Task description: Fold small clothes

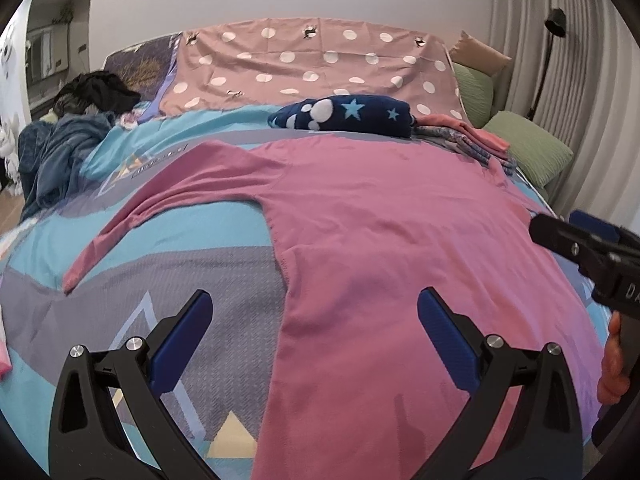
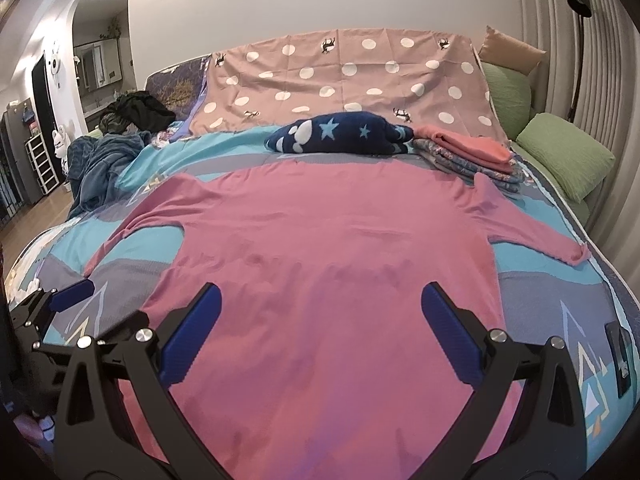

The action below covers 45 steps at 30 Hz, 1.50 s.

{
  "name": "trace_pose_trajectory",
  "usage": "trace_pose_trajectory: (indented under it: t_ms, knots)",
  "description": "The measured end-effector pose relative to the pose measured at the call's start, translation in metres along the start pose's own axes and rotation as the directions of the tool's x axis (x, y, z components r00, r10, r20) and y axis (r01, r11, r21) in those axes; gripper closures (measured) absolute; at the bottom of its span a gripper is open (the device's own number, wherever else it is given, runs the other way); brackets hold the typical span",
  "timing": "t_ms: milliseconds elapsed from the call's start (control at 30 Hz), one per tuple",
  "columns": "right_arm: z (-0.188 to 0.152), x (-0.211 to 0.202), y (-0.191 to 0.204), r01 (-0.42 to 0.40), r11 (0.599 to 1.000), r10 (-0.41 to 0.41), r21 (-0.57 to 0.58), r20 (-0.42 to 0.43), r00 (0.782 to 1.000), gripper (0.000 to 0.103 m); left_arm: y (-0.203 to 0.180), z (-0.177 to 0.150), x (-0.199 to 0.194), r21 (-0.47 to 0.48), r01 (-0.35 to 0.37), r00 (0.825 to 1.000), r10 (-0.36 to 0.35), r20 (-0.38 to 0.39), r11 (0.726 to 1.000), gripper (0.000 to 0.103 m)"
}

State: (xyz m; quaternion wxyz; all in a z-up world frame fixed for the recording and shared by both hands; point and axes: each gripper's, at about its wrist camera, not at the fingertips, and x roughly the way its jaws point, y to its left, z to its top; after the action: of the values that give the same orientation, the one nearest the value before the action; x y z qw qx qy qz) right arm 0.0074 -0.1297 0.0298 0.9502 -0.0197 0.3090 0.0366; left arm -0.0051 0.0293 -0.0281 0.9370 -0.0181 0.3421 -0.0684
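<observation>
A pink long-sleeved shirt [image 1: 380,220] lies spread flat on the bed, both sleeves out to the sides; it also shows in the right wrist view [image 2: 320,248]. My left gripper [image 1: 314,320] is open and empty above the shirt's left hem edge. My right gripper [image 2: 320,312] is open and empty over the shirt's lower middle. The right gripper shows at the right edge of the left wrist view [image 1: 592,248], and the left gripper shows at the left edge of the right wrist view [image 2: 52,308].
Folded clothes sit at the back: a navy star-patterned piece [image 2: 344,134] and a coral and floral stack [image 2: 472,152]. A blue blanket [image 2: 100,164] and dark clothes [image 2: 140,110] lie at the left. Green pillows [image 2: 560,156] line the right. The bedcover [image 1: 192,280] is turquoise and grey.
</observation>
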Motion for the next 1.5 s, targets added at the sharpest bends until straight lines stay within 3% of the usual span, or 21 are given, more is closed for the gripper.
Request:
trace_pose_trajectory:
  t_ms: [233, 300, 400, 467, 567, 700, 800, 933, 1100, 1167, 1233, 1333, 1400, 1467, 1500]
  knots:
    - [0.001, 0.009, 0.001, -0.015, 1.000, 0.015, -0.005, -0.038, 0.999, 0.002, 0.019, 0.000, -0.002, -0.047, -0.004, 1.000, 0.005, 0.013, 0.999, 0.002]
    - [0.001, 0.011, 0.001, -0.015, 1.000, 0.015, -0.007, -0.044, 0.999, 0.002, 0.029, 0.002, 0.000, -0.074, -0.008, 1.000, 0.009, 0.007, 0.997, 0.008]
    - [0.000, 0.015, 0.001, -0.011, 1.000, 0.010, -0.012, -0.057, 0.998, 0.002, 0.052, 0.005, 0.004, -0.141, -0.004, 1.000, 0.003, -0.002, 0.990, 0.022]
    - [0.000, 0.018, 0.001, -0.008, 1.000, 0.007, -0.015, -0.066, 0.998, 0.002, 0.074, 0.007, 0.007, -0.197, 0.000, 1.000, -0.001, -0.004, 0.980, 0.042]
    - [-0.001, 0.023, 0.000, 0.002, 1.000, -0.003, -0.016, -0.083, 0.997, 0.002, 0.123, 0.012, 0.015, -0.338, -0.025, 0.999, 0.017, -0.028, 0.941, 0.060]
    - [0.000, 0.030, -0.003, 0.017, 1.000, -0.018, -0.015, -0.098, 0.995, 0.002, 0.204, 0.014, 0.028, -0.523, -0.100, 0.995, 0.074, -0.071, 0.846, 0.063]
    - [0.001, 0.036, -0.004, 0.028, 1.000, -0.029, -0.008, -0.112, 0.993, 0.002, 0.262, 0.006, 0.041, -0.645, -0.134, 0.991, 0.081, -0.110, 0.753, 0.063]
    - [0.002, 0.047, -0.002, 0.034, 0.999, -0.035, -0.013, -0.136, 0.990, 0.002, 0.331, -0.018, 0.062, -0.817, -0.128, 0.991, 0.043, -0.126, 0.562, 0.063]
    - [0.007, 0.061, 0.003, 0.051, 0.998, -0.058, -0.047, -0.153, 0.987, 0.002, 0.381, -0.034, 0.082, -0.860, -0.193, 0.981, 0.069, -0.182, 0.472, 0.063]
    - [0.009, 0.067, 0.006, 0.057, 0.997, -0.064, -0.052, -0.159, 0.985, 0.002, 0.401, -0.041, 0.090, -0.890, -0.179, 0.984, 0.057, -0.172, 0.418, 0.063]
    - [0.011, 0.073, 0.007, 0.053, 0.997, -0.060, -0.049, -0.170, 0.984, 0.002, 0.417, -0.049, 0.103, -0.928, -0.152, 0.988, 0.021, -0.154, 0.340, 0.063]
    - [0.012, 0.080, 0.011, 0.034, 0.998, -0.042, -0.045, -0.186, 0.982, 0.002, 0.431, -0.059, 0.116, -0.957, -0.128, 0.991, -0.005, -0.134, 0.261, 0.063]
    - [0.011, 0.084, 0.015, 0.025, 0.998, -0.036, -0.060, -0.191, 0.981, 0.002, 0.437, -0.062, 0.119, -0.966, -0.113, 0.993, 0.014, -0.113, 0.233, 0.064]
    - [0.011, 0.085, 0.018, 0.026, 0.997, -0.041, -0.079, -0.193, 0.980, 0.002, 0.442, -0.061, 0.118, -0.969, -0.106, 0.994, 0.039, -0.100, 0.221, 0.100]
    - [0.011, 0.086, 0.020, 0.029, 0.996, -0.046, -0.090, -0.192, 0.980, 0.002, 0.442, -0.059, 0.117, -0.970, -0.098, 0.995, 0.041, -0.091, 0.224, 0.100]
